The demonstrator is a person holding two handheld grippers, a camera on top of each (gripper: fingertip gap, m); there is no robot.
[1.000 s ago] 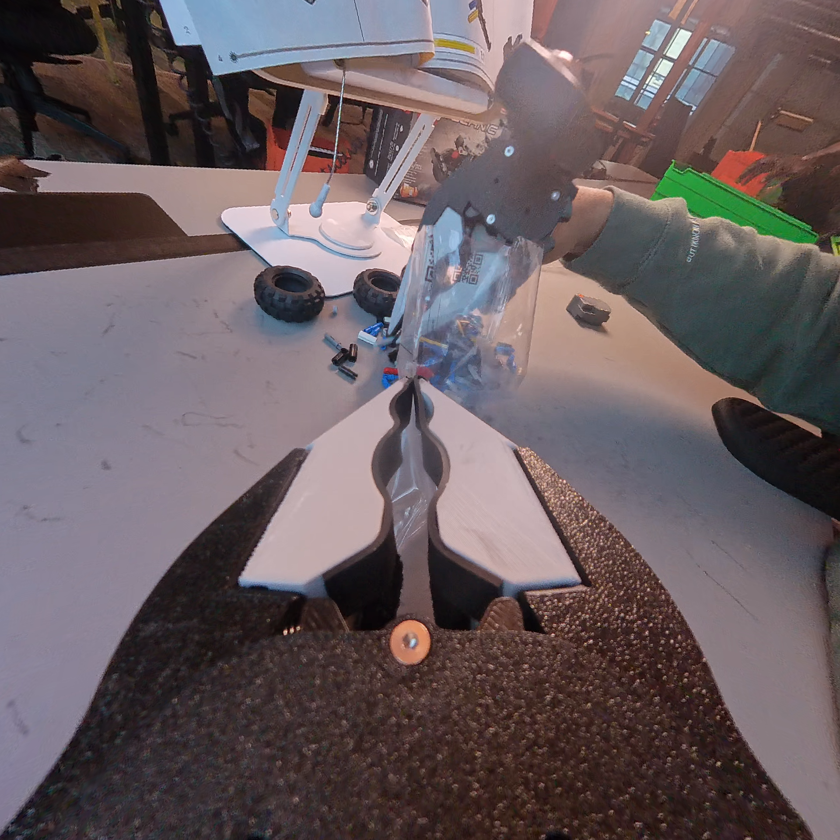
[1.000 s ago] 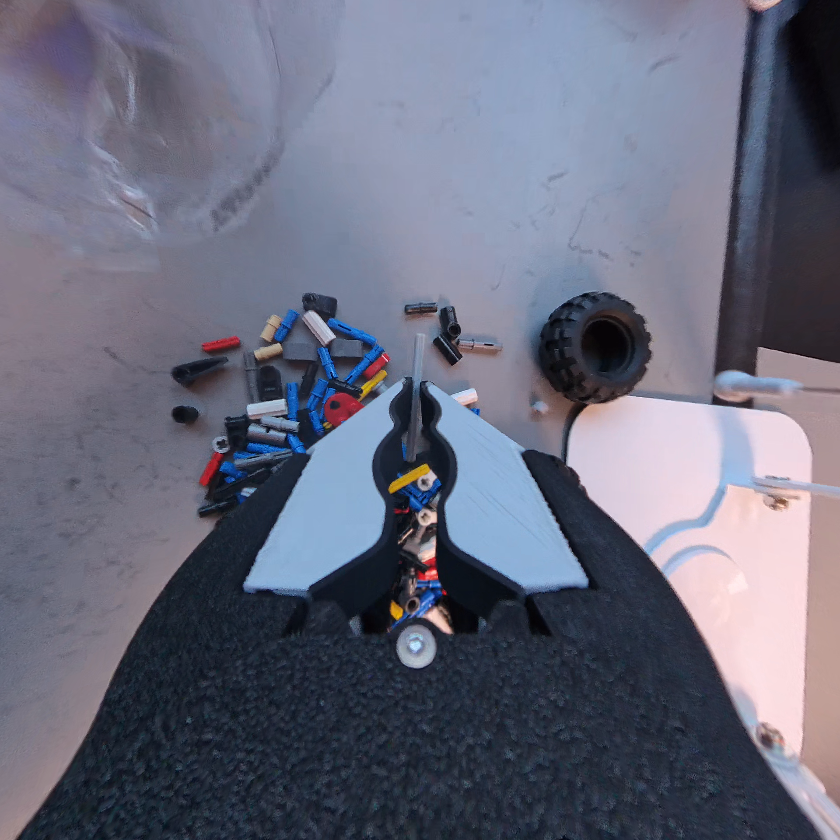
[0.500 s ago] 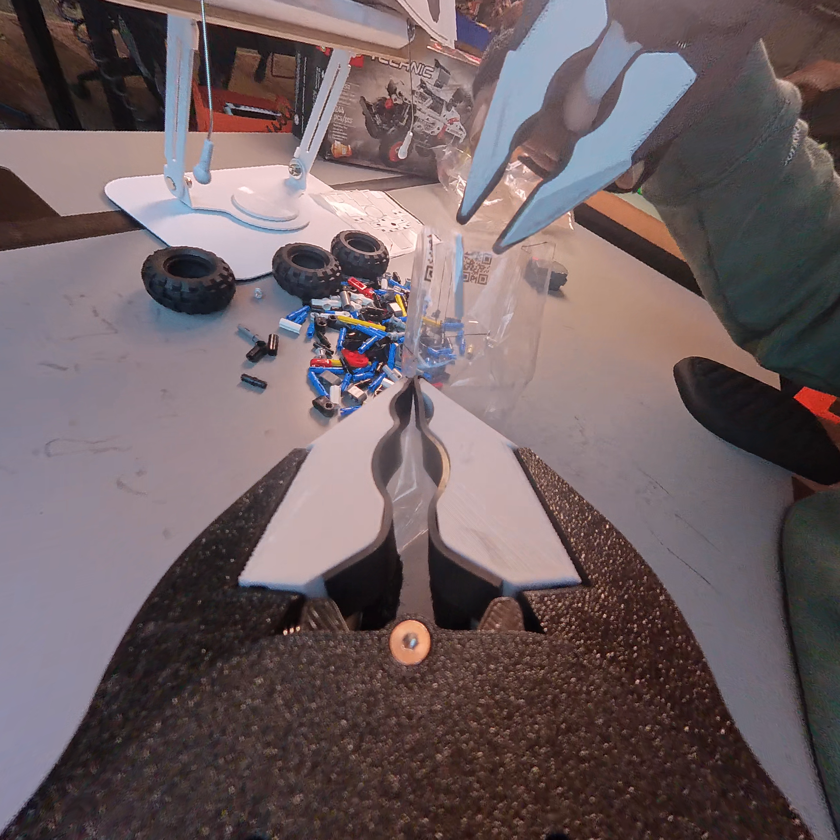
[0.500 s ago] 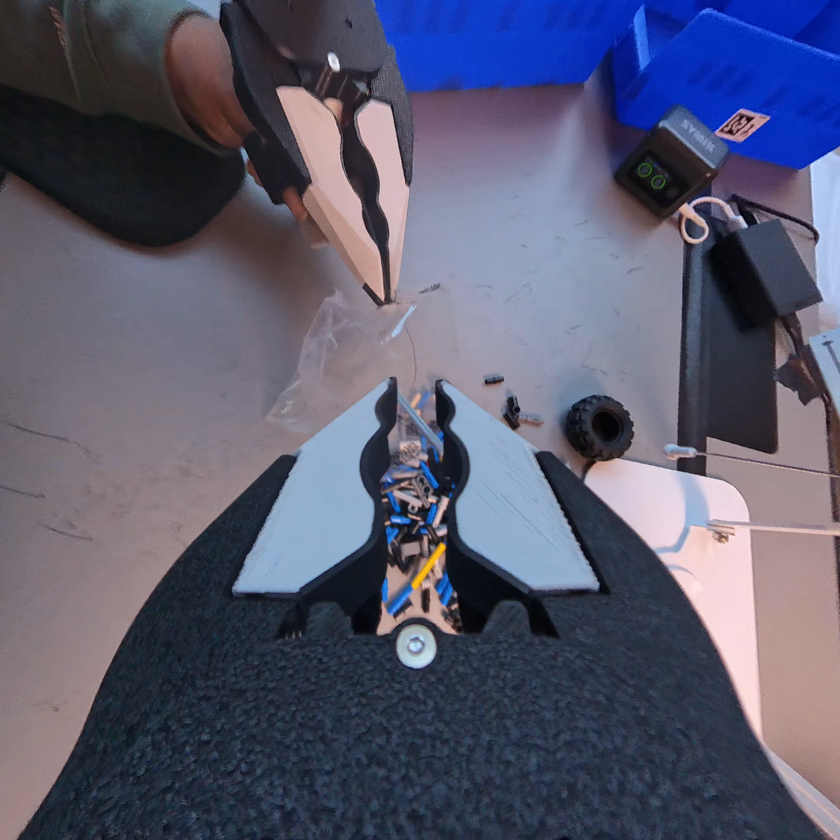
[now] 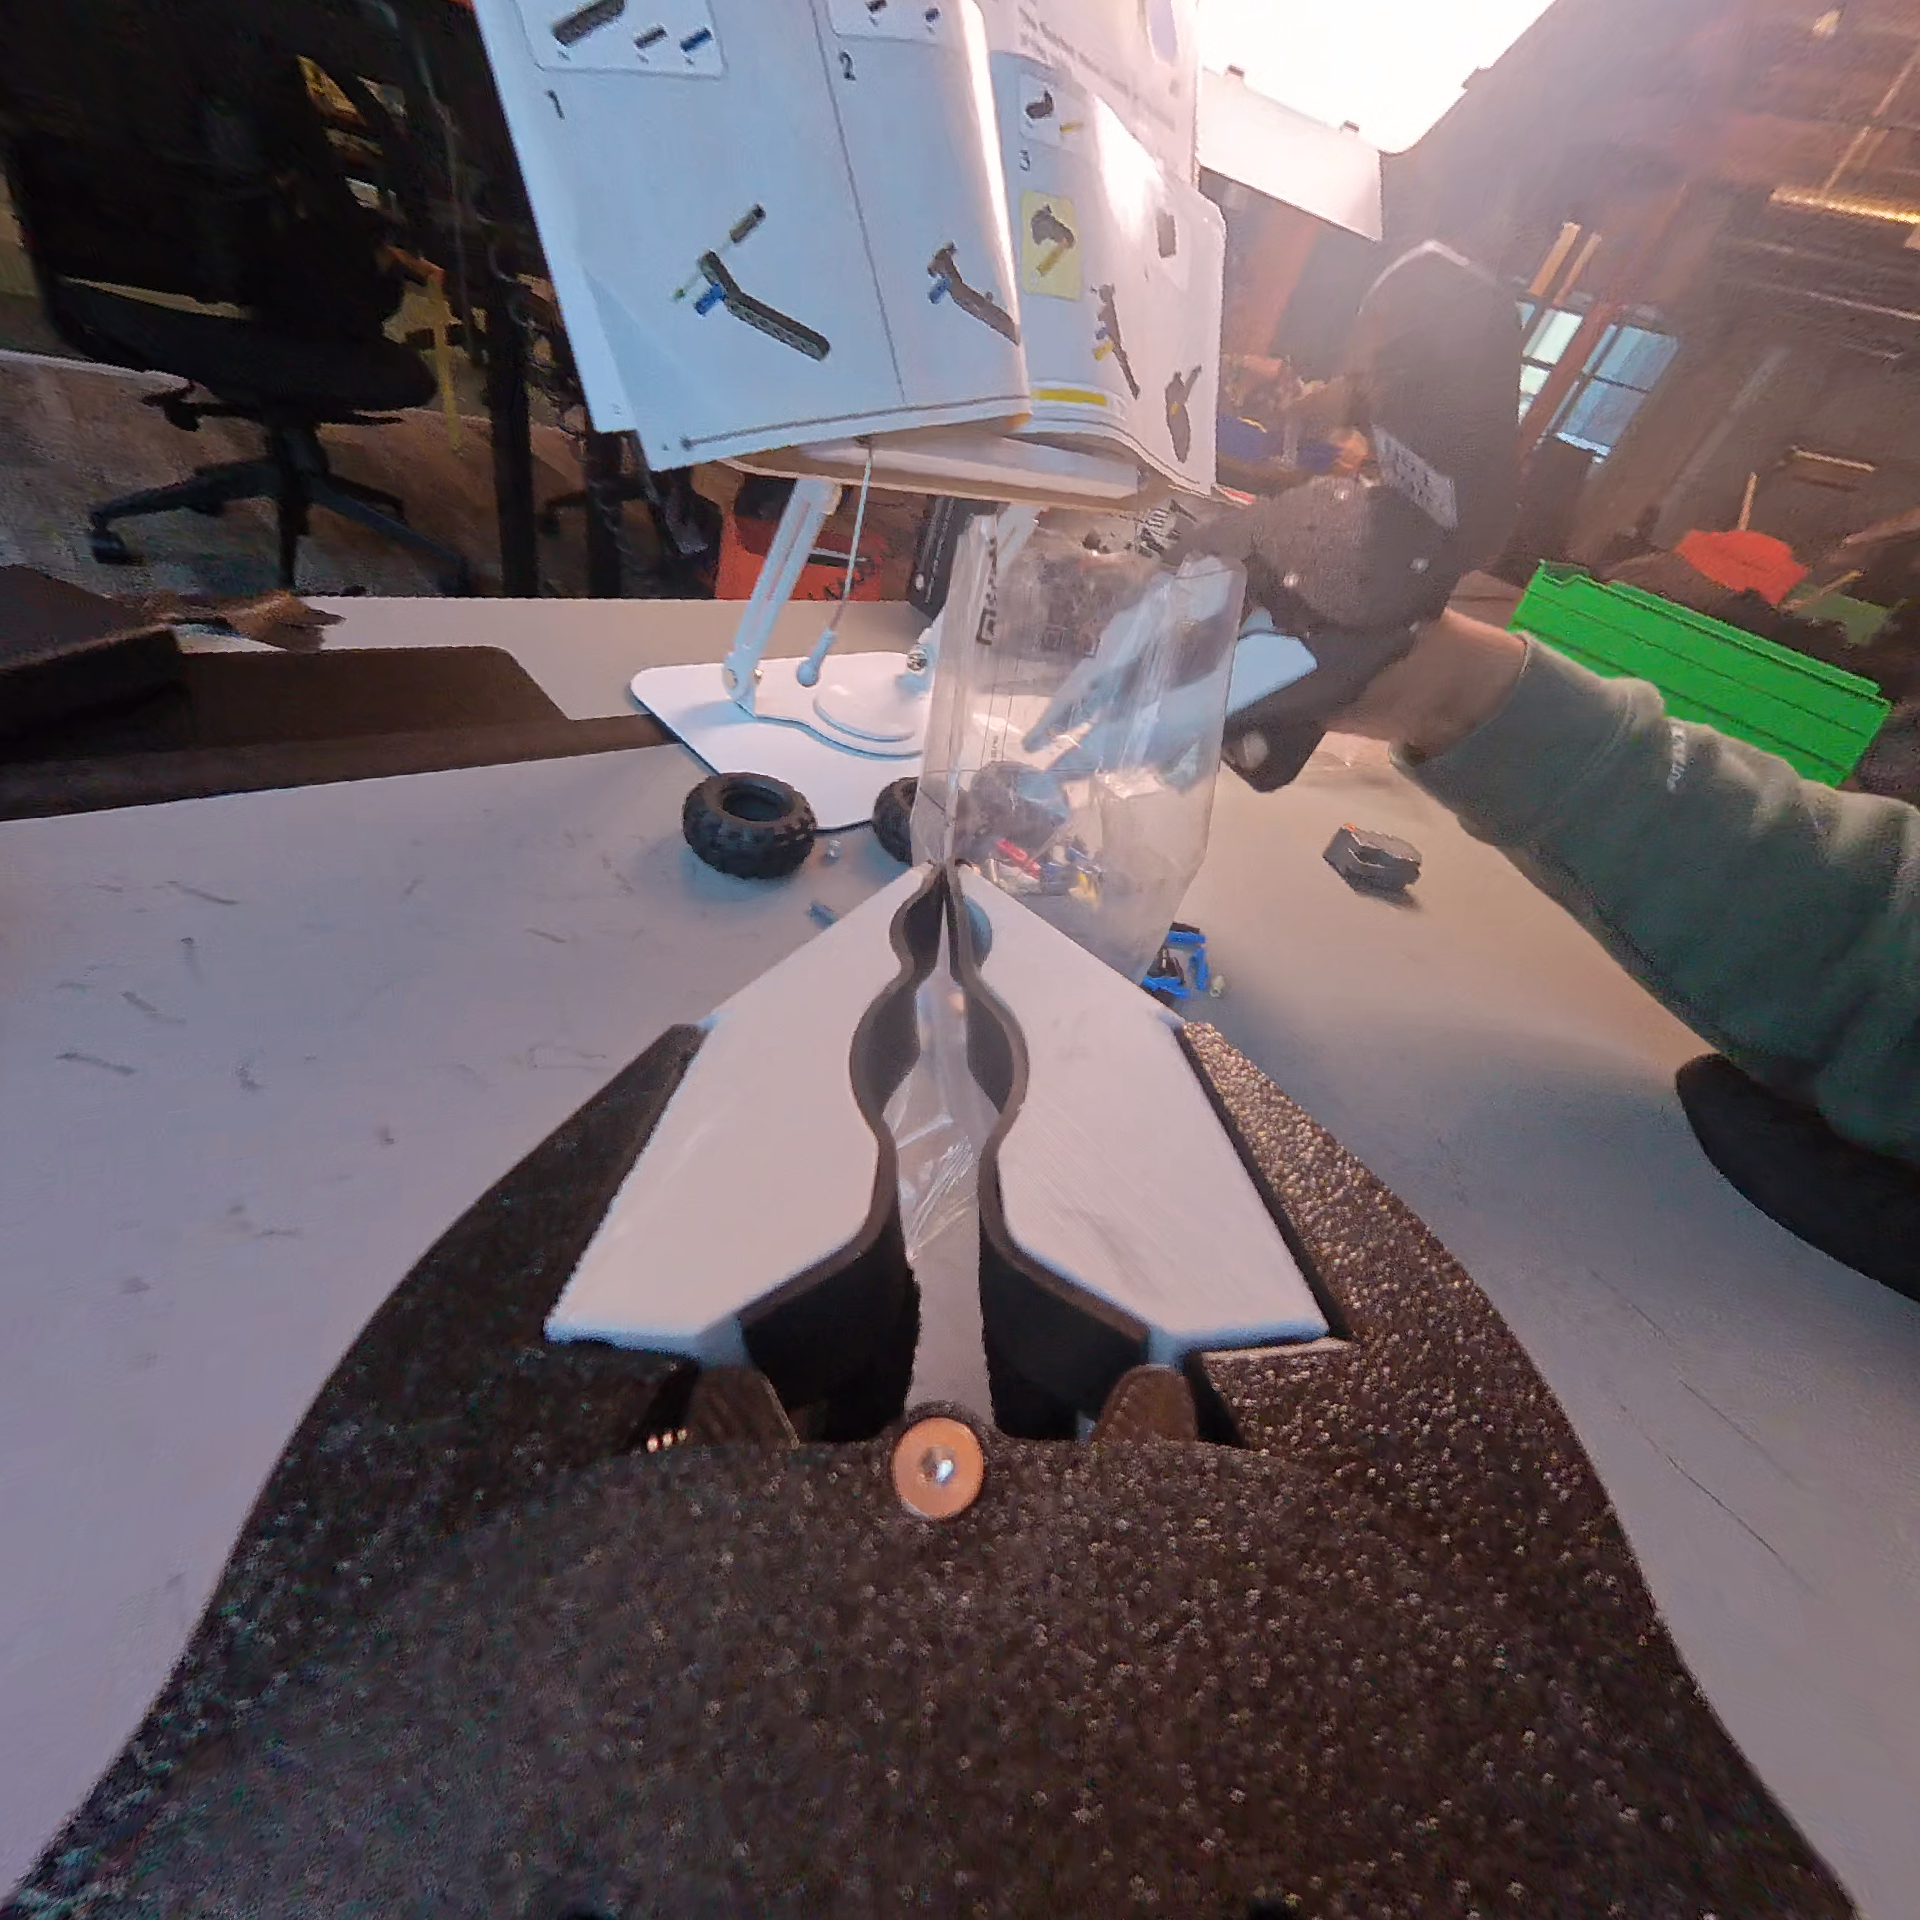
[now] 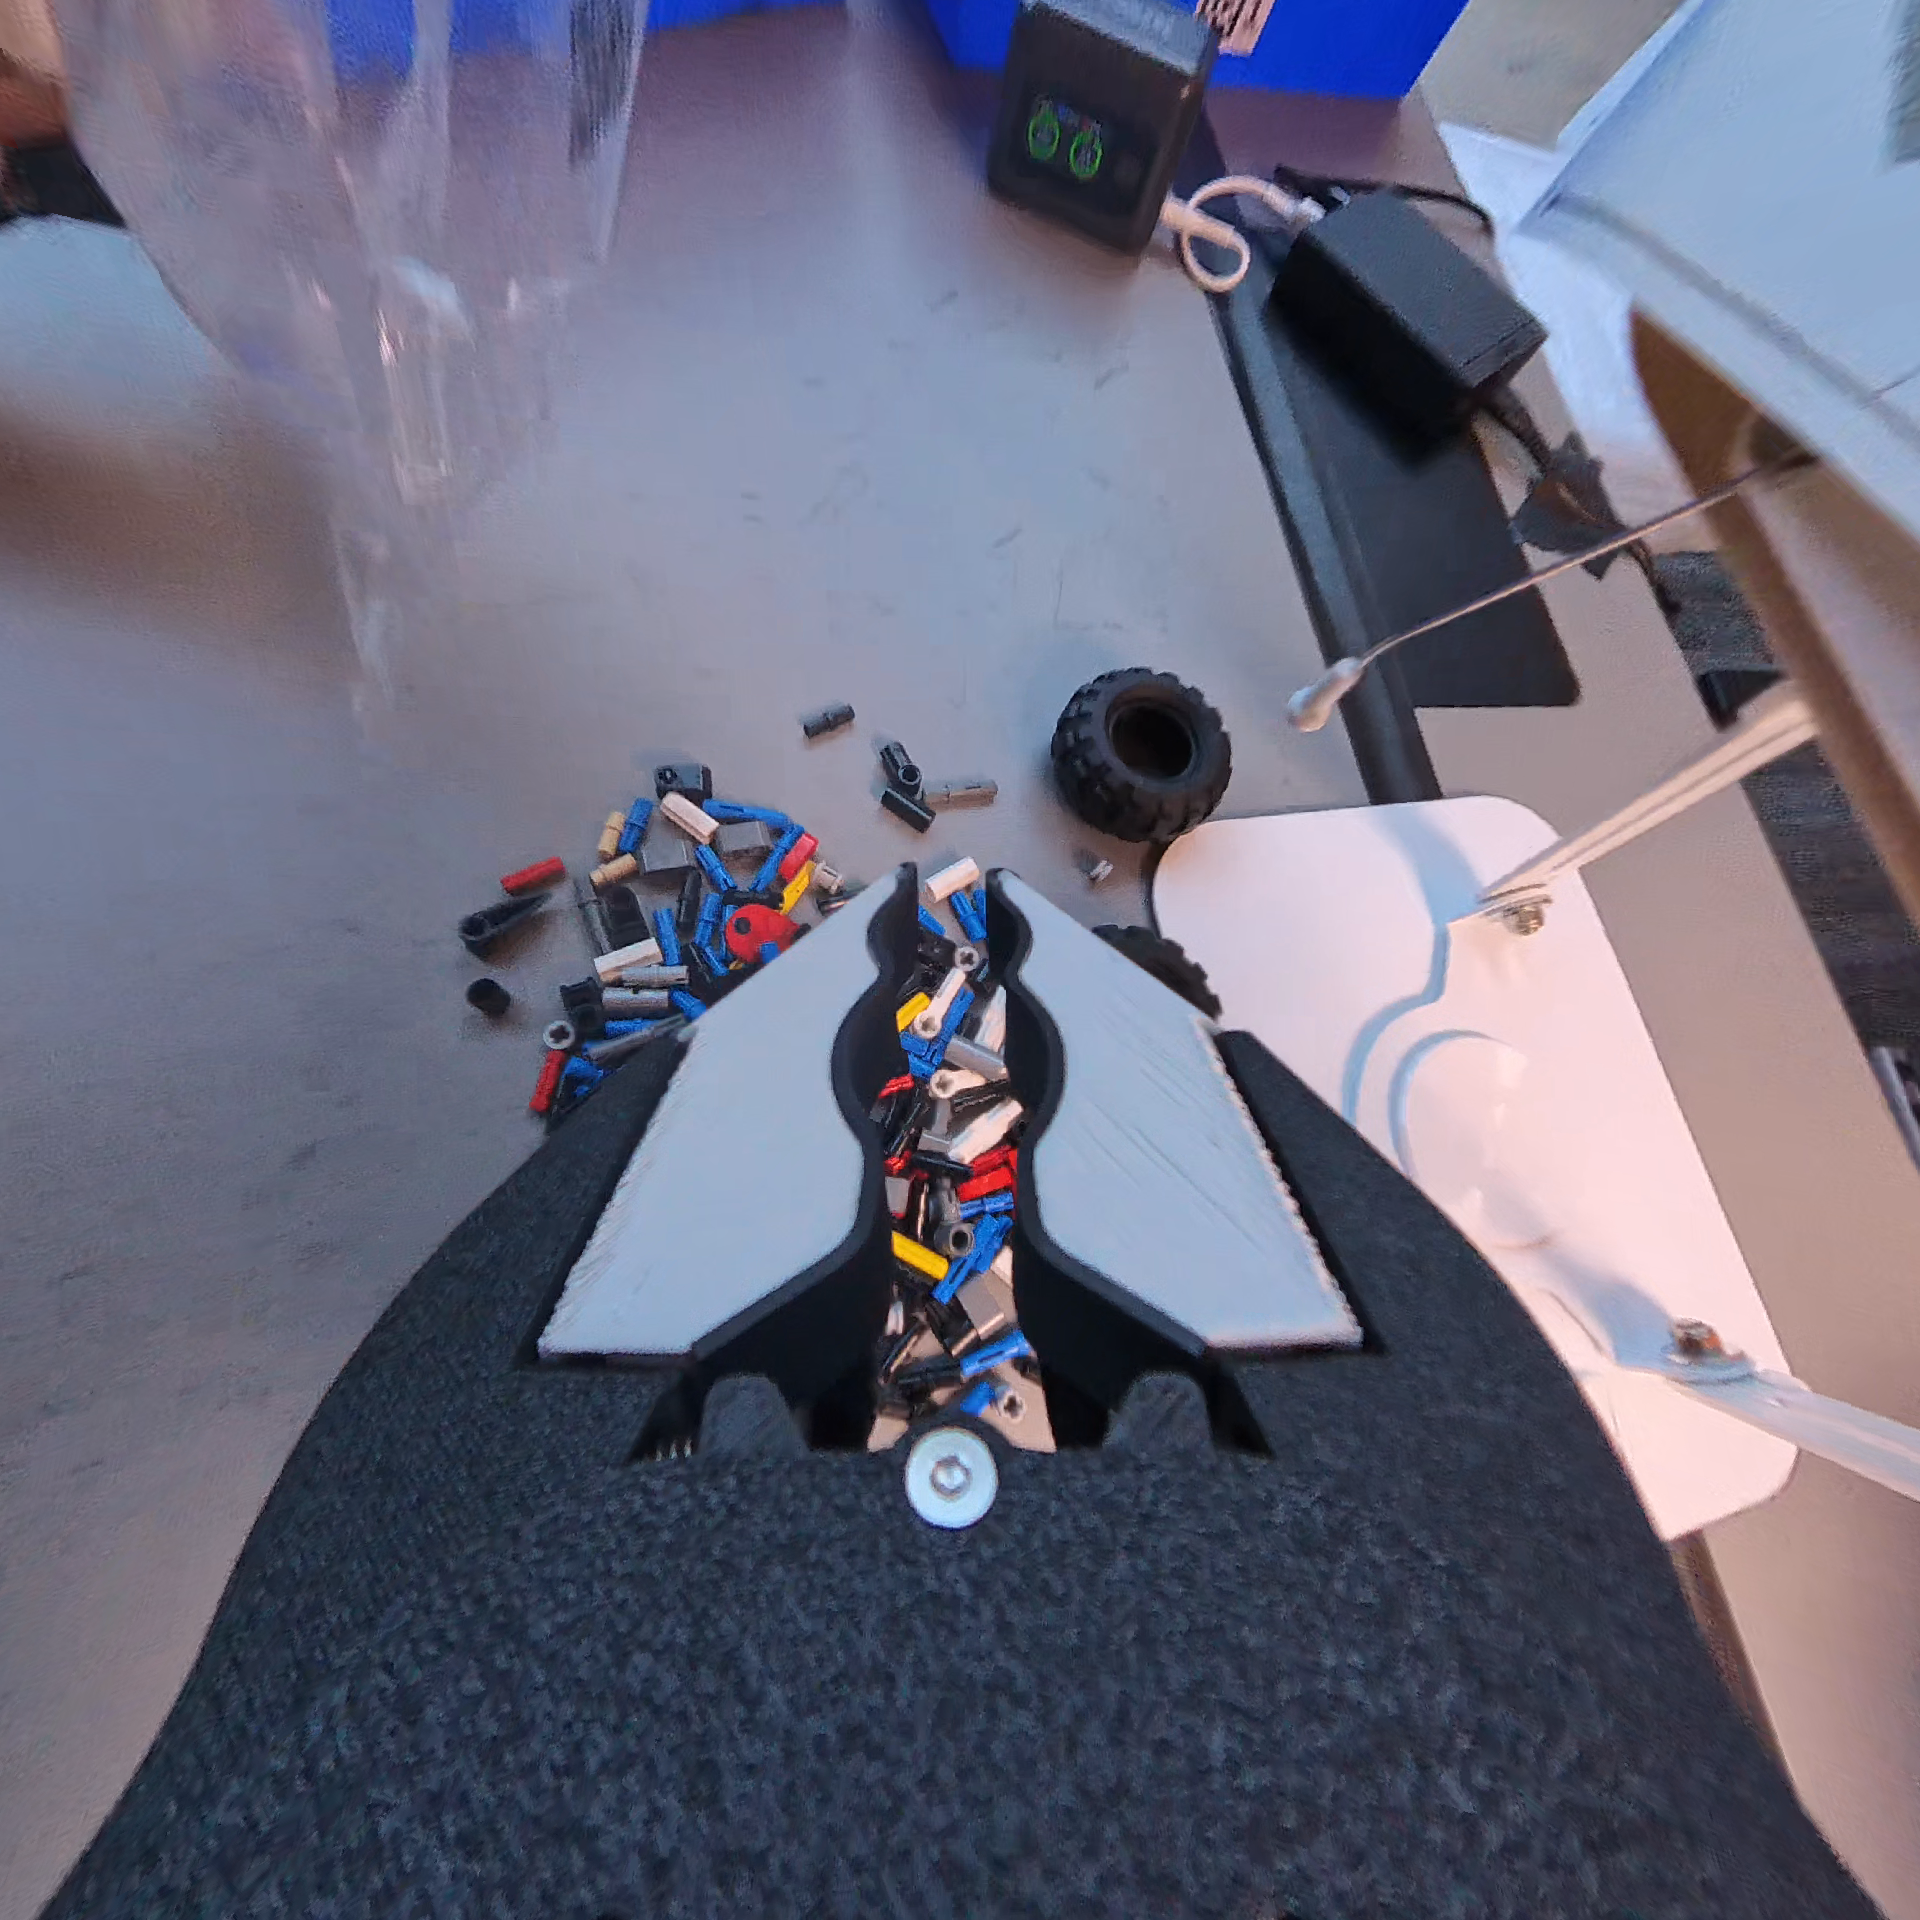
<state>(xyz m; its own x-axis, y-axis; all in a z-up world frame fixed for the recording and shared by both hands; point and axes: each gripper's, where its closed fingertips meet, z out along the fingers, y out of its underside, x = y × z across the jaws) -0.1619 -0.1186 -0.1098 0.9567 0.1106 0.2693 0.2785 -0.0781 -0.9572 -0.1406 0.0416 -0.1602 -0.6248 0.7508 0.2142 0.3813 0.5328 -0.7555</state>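
Clear plastic bag (image 5: 1081,727) hanging upright above the table (image 6: 831,520), lower corner pinched, upper end level with the stand. Mostly empty; a small cluster of coloured pieces (image 5: 1039,868) left at the bottom, just beyond the pinch. Seen from the right wrist as a blurred transparent sheet, upper left.

Far larger share of small pieces (image 6: 707,914) already loose on the table: blue, black, red, yellow, grey and tan pins and connectors in one spread heap, a few black strays beside it toward a tyre (image 6: 1141,753).

Left gripper (image 5: 943,894): tips pressed together, clamped on the bag's lower corner, with crumpled film bunched in the hollow behind the tips.

Right gripper (image 6: 951,883): tips a narrow gap apart, nothing between them, poised over the heap, which shows through the gap. From the left wrist, off behind the bag's upper part; touching the film or not, cannot tell.

Around: white stand base (image 6: 1455,1039) just beside the heap, a second tyre tucked against its edge, an open instruction booklet (image 5: 790,229) propped on the stand above. Black charger box (image 6: 1101,135) and power brick (image 6: 1403,301) well apart at the far table edge. Green sleeve (image 5: 1714,862) behind the right gripper.
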